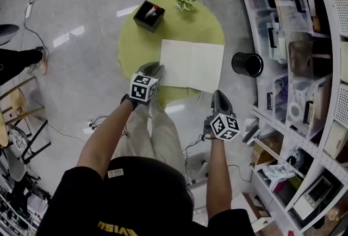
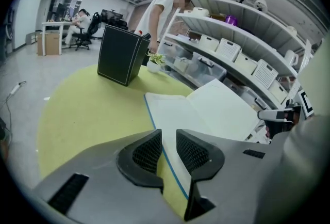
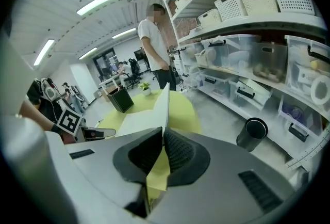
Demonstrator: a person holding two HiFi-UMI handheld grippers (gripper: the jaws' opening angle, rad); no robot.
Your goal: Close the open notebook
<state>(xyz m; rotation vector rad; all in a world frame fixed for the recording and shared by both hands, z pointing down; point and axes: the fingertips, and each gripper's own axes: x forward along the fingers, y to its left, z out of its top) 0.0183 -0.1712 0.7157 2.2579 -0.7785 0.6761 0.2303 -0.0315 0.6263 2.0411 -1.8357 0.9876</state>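
On round tabletop [image 1: 136, 39], rectangular white notebook [image 1: 191, 63]

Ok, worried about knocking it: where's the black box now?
In the head view the black box stands at the far left of the round green table, apart from the open notebook, with the small potted plant to its right.
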